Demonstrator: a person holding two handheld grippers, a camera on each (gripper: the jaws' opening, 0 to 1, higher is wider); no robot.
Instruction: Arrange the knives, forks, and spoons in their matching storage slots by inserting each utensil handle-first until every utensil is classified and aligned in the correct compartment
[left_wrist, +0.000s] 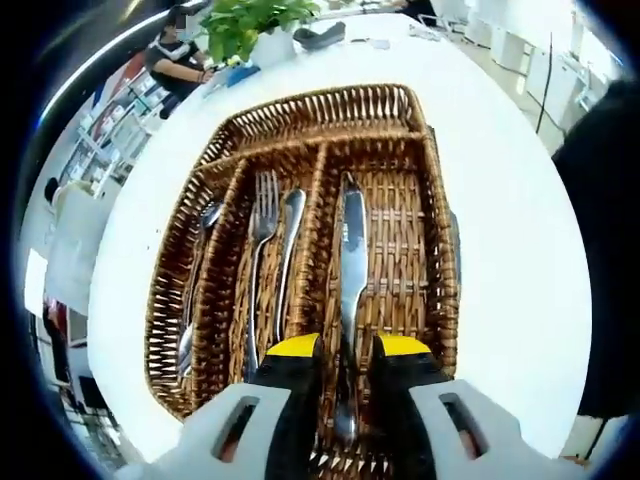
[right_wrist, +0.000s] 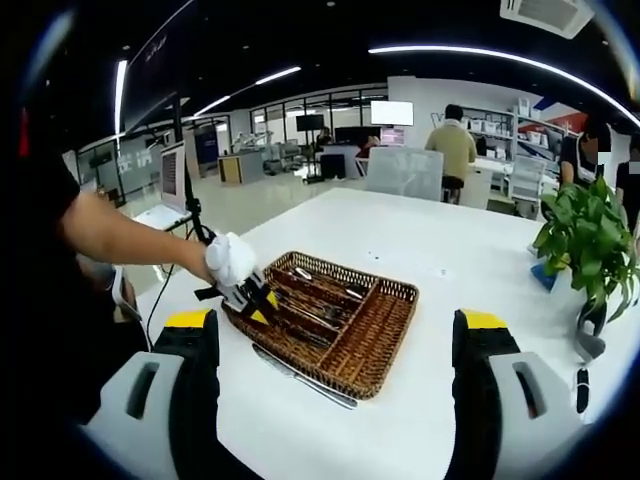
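At centre frame the left claw (left_wrist: 343, 350) grips a knife (left_wrist: 350, 290) by its handle over the wicker tray's (left_wrist: 300, 110) right slot on the white desk (left_wrist: 510, 250), beside a fork (left_wrist: 258, 260) and spoon (left_wrist: 197, 290), while the right claw (right_wrist: 335, 335) gapes wide.

This was a large open-plan office. In the right gripper view, long strip lights (right_wrist: 470, 55) ran across a dark ceiling at the top, with an air-conditioning vent (right_wrist: 545, 15) at upper right. A wall screen (right_wrist: 391, 112) hung at upper centre, above desks with monitors (right_wrist: 174, 170) and glass partitions further left. People stood by white shelving (right_wrist: 527, 175) at right. A potted plant (right_wrist: 590, 240) sat on the white table (right_wrist: 400, 240).
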